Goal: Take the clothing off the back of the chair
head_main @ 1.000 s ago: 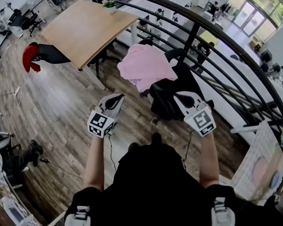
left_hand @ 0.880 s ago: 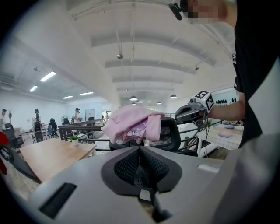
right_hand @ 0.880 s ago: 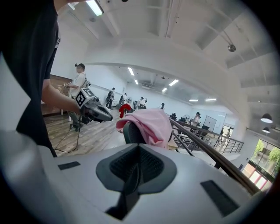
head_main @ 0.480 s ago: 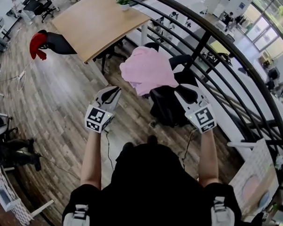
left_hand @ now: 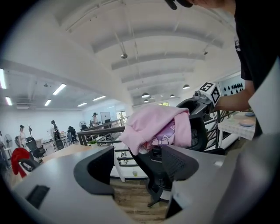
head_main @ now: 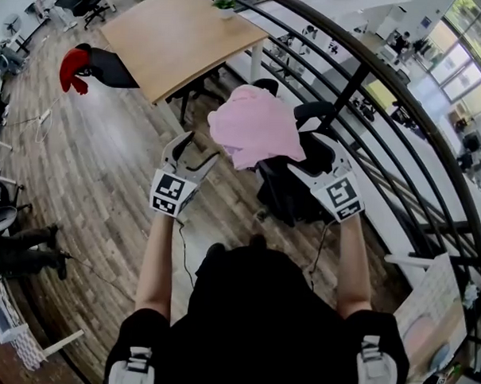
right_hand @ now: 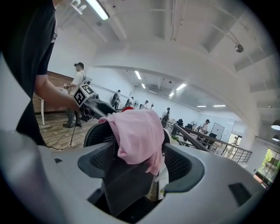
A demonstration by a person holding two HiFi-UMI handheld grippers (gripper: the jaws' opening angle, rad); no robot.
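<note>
A pink garment lies draped over the back of a black office chair. My left gripper stands open just left of the garment, apart from it. My right gripper is open at the chair's right side, close to the backrest. Both pairs of jaws have just been opening, and nothing is pressed between them. In the left gripper view the garment hangs ahead of the open left gripper. In the right gripper view the garment and the chair back fill the gap of the open right gripper.
A wooden table stands beyond the chair to the left. A dark curved railing runs behind it. A red and black object lies on the wood floor at far left. A white table is at the lower right.
Both grippers have moved forward toward the chair. Their jaws were shut a second ago and now stand open, the right first. The garment has not moved.
</note>
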